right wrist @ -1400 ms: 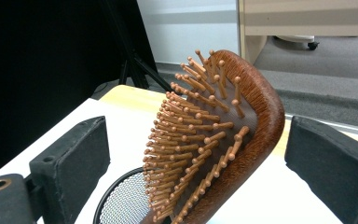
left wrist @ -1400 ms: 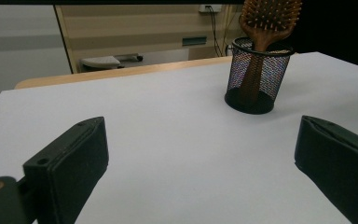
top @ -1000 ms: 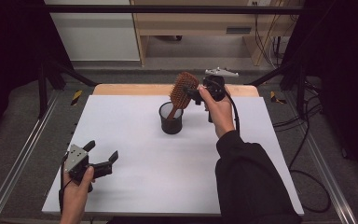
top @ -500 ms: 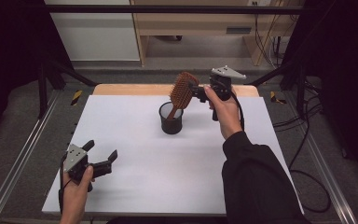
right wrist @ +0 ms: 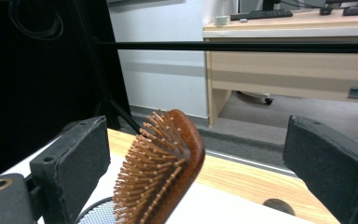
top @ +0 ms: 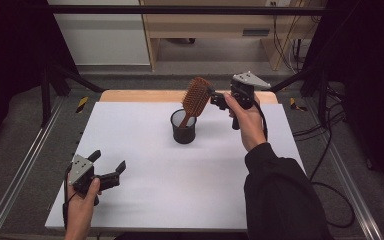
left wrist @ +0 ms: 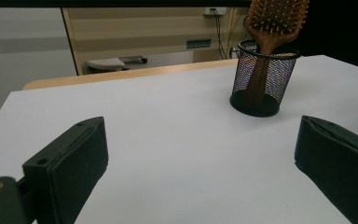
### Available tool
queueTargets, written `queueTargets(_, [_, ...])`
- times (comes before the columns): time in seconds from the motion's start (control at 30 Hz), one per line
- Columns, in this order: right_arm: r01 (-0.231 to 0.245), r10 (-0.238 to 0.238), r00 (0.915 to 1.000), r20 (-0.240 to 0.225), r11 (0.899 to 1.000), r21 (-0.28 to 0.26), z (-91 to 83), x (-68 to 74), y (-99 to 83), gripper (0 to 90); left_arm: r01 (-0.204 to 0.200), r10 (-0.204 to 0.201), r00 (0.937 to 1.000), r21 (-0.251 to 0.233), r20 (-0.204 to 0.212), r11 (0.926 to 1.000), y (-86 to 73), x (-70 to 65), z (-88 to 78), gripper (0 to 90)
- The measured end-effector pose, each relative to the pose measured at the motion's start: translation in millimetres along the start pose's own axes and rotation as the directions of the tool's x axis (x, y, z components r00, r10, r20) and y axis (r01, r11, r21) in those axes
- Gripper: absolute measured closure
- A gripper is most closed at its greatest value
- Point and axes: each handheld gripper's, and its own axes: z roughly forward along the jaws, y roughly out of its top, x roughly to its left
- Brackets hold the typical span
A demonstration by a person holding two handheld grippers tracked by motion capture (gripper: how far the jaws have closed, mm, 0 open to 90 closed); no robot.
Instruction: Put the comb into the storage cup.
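Right hand-held gripper (top: pixel 216 98) open beside a hairbrush (top: pixel 195 98) standing in a mesh cup (top: pixel 183 128).
Its jaws are spread wide with the brush head between them, not touching either. The handle sits down in the cup at the back middle of the white bench (top: pixel 145 195). Left hand-held gripper (top: pixel 111 167), also wide open, hovers near the front left corner.

Words: none can be read.
Numbers: none can be read.
Brush (top: pixel 196 96): no letters or brand on it.
Cup (top: pixel 183 127): plain black mesh with no label.
Table (top: pixel 145 145): plain white with no writing.
Stripes (top: pixel 82 104): a yellow and black patch on the floor, with no words on it.
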Motion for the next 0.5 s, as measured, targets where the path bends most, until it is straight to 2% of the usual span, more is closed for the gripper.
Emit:
queueTargets(0.4, [0.035,-0.035,0.9994,0.008,0.999,-0.011,-10.3,1.2,1.6,6.3,0.004,-0.004,1.0,-0.002,-0.004,1.0,0.1,0.5,-0.7,2.9])
queueTargets(0.5, [0.031,-0.031,0.9995,0.01,0.999,-0.016,-12.6,1.0,3.0,6.3,0.004,-0.004,1.0,-0.001,-0.005,1.0,-0.1,0.9,-0.6,2.9])
